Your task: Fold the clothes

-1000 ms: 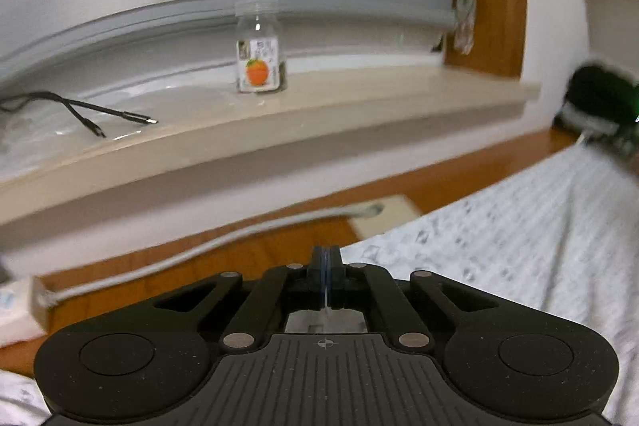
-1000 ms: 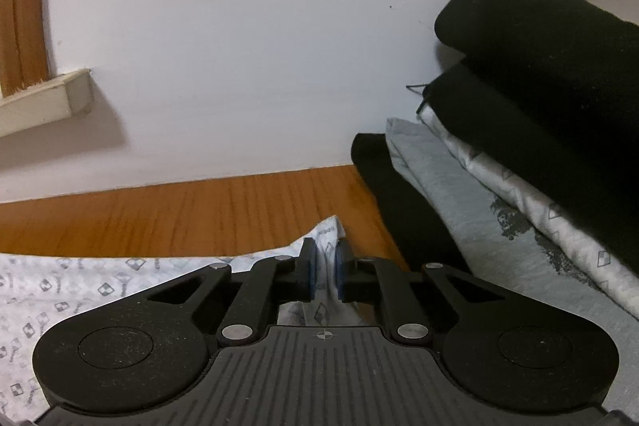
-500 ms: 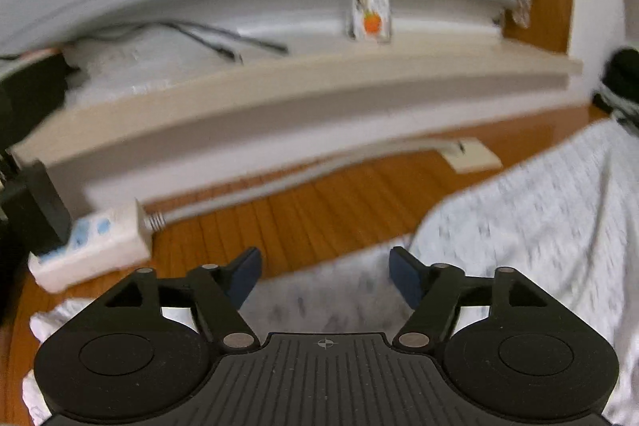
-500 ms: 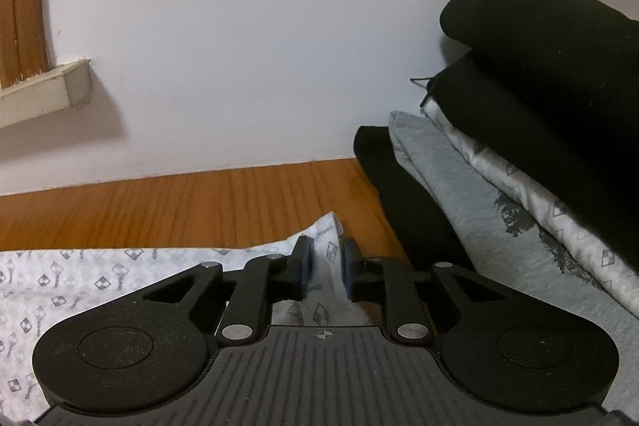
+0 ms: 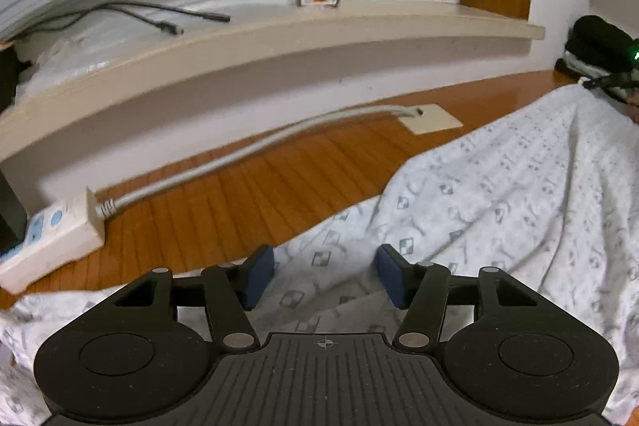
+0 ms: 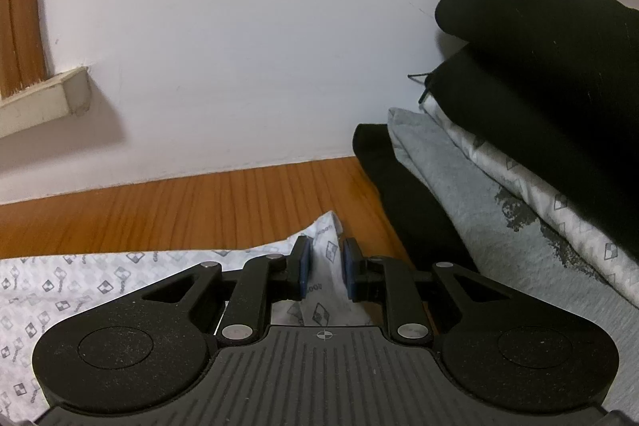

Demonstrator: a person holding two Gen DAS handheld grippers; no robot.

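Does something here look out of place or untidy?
Yes, a little. The patterned white garment lies rumpled across the wooden surface, not yet folded flat, unlike the neat stack of folded clothes by the wall. A power strip and its cable lie close to the cloth.

1. The left wrist view looks low along its tongs [image 5: 325,276] at the lower centre, facing a windowsill [image 5: 279,42] across the upper frame.
2. The right wrist view sits close over the wooden floor [image 6: 179,202], facing a white wall [image 6: 239,26].
3. Both views share the patterned white cloth [image 5: 499,194] [image 6: 80,286] and the stacked clothes [image 6: 519,106], which lie far right in the left view [image 5: 595,42].
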